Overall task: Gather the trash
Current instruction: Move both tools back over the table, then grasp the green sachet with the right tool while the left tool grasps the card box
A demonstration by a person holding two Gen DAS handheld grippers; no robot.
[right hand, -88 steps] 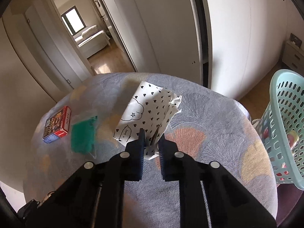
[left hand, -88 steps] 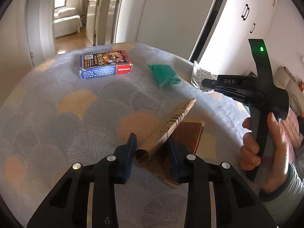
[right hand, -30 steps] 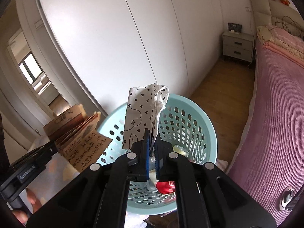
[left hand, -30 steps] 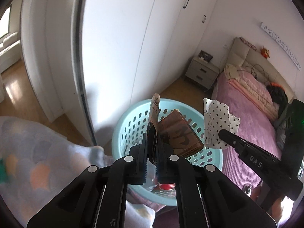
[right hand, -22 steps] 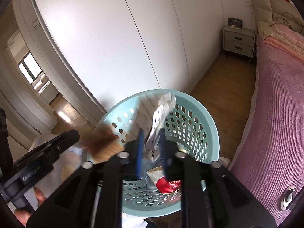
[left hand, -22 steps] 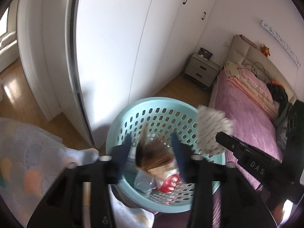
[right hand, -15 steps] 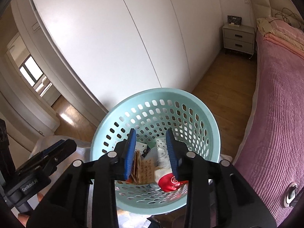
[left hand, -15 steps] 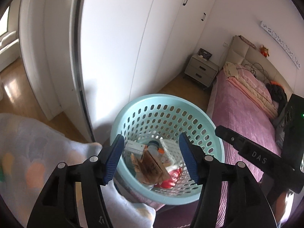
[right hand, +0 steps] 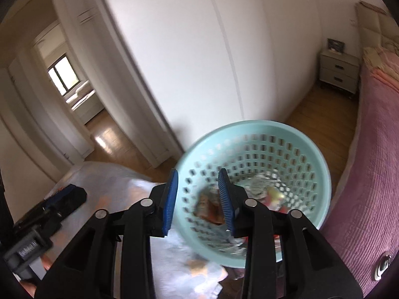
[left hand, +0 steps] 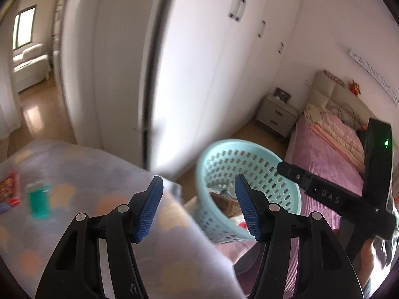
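A pale blue perforated basket (left hand: 249,149) (right hand: 254,129) stands on the floor beside the table and holds the brown paper bag (right hand: 212,206), the white heart-print paper (right hand: 259,184) and other trash. My left gripper (left hand: 199,206) is open and empty above the table's edge, left of the basket. My right gripper (right hand: 198,199) hovers over the basket's near rim with nothing between its jaws, which are opening. A green packet (left hand: 38,201) and a red and blue box (left hand: 8,191) lie blurred on the table (left hand: 99,174). The right gripper's body (left hand: 331,196) shows in the left wrist view.
White wardrobe doors (right hand: 199,62) stand behind the basket. A bed with a pink cover (left hand: 331,149) (right hand: 374,174) lies to the right, with a bedside cabinet (right hand: 339,72) beyond it. A doorway (right hand: 74,94) opens at the left onto wood floor.
Both grippers opened over the basket; the brown bag and the heart-print paper dropped into it. Both grippers then swung left, back toward the table, which fills more of the left wrist view.
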